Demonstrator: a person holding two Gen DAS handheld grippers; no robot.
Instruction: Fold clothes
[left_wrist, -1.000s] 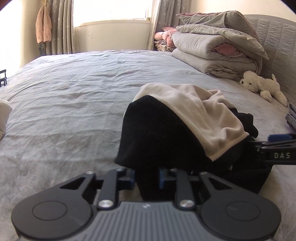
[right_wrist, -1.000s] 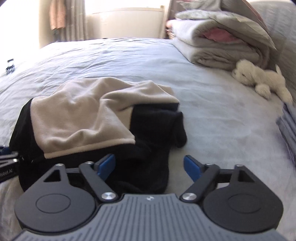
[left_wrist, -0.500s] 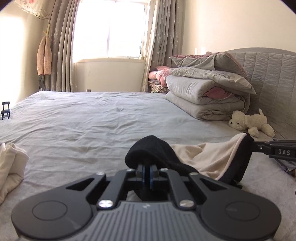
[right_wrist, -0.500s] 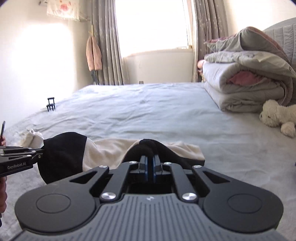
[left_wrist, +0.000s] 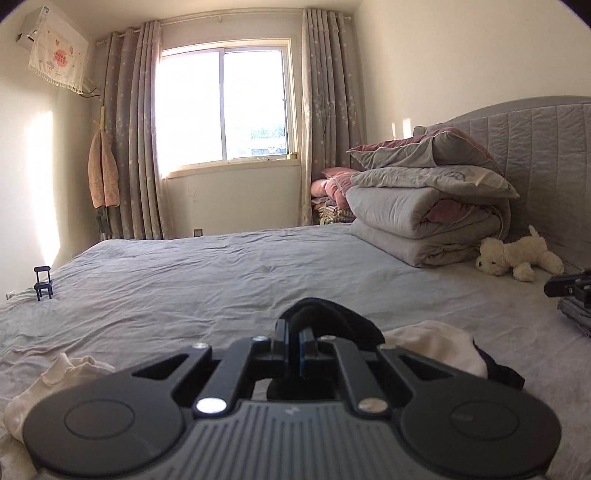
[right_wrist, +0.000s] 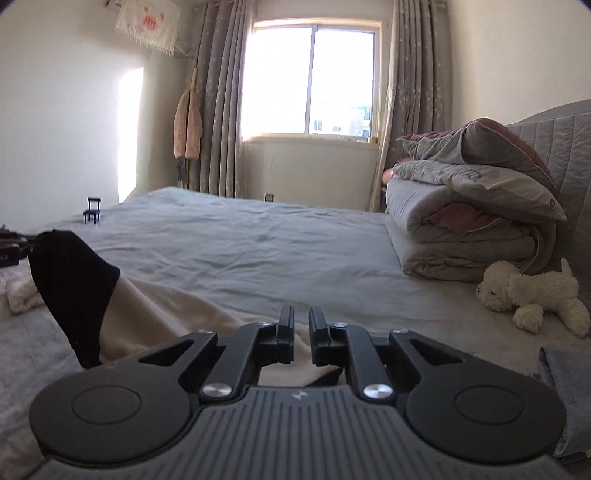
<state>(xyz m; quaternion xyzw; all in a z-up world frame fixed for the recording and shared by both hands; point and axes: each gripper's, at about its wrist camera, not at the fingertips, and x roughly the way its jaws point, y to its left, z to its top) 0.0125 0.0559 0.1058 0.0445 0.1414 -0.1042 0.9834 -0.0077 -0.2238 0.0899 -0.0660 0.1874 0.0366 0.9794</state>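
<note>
A black and cream garment (left_wrist: 432, 341) lies on the grey bed (left_wrist: 221, 280). My left gripper (left_wrist: 294, 334) is shut on a black corner of it (left_wrist: 325, 314) and holds it up. In the right wrist view that raised black corner (right_wrist: 74, 280) hangs at the left, with cream cloth (right_wrist: 155, 321) trailing toward my right gripper (right_wrist: 301, 325). The right gripper's jaws stand slightly apart with nothing between them, just above the cream cloth. The tip of the right gripper (left_wrist: 569, 288) shows at the right edge of the left wrist view.
A stack of folded quilts (right_wrist: 469, 225) and a white plush dog (right_wrist: 532, 295) sit by the headboard at the right. A cream garment (left_wrist: 55, 384) lies at the left, a folded grey item (right_wrist: 565, 391) at the right, a small black stand (right_wrist: 92, 210) at the far left.
The right gripper has let go of the black corner and its jaws have parted slightly. The left gripper has kept its hold and lifted, and both views have tilted up toward the window.
</note>
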